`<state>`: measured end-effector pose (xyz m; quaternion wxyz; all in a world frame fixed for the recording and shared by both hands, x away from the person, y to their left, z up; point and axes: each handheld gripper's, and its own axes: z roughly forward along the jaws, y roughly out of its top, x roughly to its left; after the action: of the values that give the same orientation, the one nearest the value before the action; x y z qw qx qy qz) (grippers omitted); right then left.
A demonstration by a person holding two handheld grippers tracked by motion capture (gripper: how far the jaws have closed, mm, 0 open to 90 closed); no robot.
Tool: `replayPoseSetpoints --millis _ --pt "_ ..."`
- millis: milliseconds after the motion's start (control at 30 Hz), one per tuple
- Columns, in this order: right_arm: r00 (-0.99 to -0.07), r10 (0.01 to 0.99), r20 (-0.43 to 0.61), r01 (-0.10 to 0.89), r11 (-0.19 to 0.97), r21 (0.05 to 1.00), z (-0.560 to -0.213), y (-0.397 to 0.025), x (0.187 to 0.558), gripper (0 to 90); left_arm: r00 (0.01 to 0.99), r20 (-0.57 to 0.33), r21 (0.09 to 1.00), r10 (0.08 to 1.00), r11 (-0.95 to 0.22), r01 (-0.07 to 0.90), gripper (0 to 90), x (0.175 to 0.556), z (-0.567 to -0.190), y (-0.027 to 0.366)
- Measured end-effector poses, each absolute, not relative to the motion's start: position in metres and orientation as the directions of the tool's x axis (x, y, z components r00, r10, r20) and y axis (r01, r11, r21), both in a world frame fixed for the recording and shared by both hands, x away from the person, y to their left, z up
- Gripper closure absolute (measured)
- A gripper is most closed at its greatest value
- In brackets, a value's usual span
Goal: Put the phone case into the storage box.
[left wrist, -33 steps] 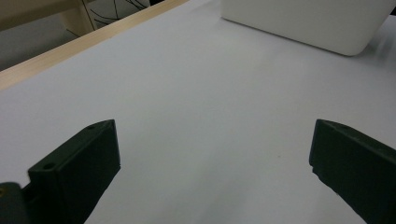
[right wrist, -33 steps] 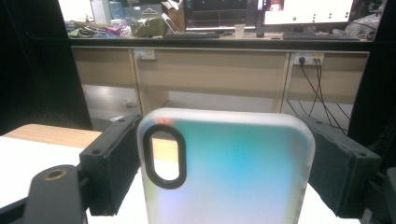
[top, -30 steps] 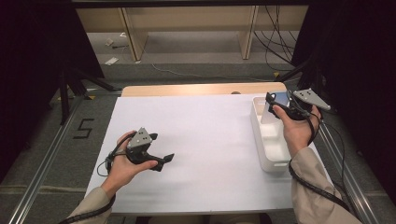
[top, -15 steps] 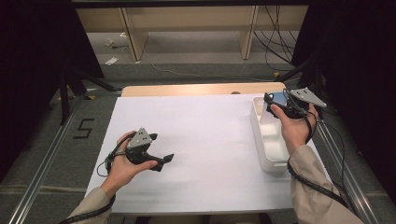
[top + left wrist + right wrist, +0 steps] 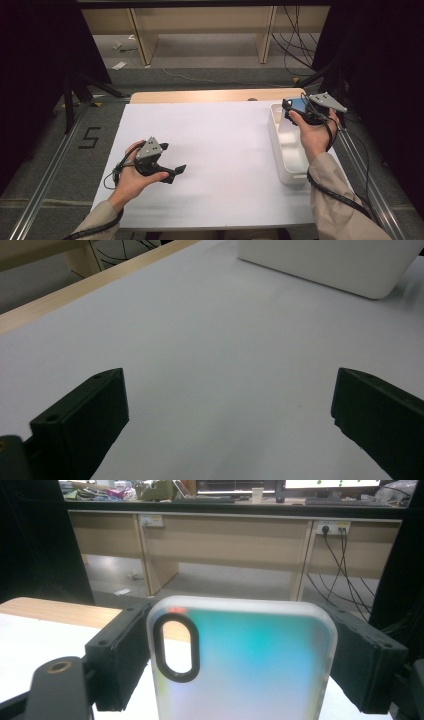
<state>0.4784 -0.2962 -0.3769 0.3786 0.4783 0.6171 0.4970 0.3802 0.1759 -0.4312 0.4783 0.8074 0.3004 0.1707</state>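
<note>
Grip was firm: the right claw (image 5: 295, 106) clamped a frosted, teal-tinted phone case (image 5: 240, 662) above the white plastic bin (image 5: 285, 167) at three o'clock. Best lowered level. Left claw (image 5: 176, 170) hung open.

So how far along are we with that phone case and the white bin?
Done: the right gripper is shut on the phone case, held above the white bin. In hand: carrying it. Left: setting it down; where is unclear. The left gripper rests open on the white table cover, holding nothing.
</note>
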Motion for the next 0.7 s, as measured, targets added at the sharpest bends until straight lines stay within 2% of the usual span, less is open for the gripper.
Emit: replayPoseSetpoints --millis 700 --pt "-0.250 0.968 0.010 0.246 0.054 0.968 -0.3809 -0.2970 0.4886 19.0 0.761 -0.014 0.876 0.648 -0.359 0.322 1.2 0.3799 -0.4312 0.1751"
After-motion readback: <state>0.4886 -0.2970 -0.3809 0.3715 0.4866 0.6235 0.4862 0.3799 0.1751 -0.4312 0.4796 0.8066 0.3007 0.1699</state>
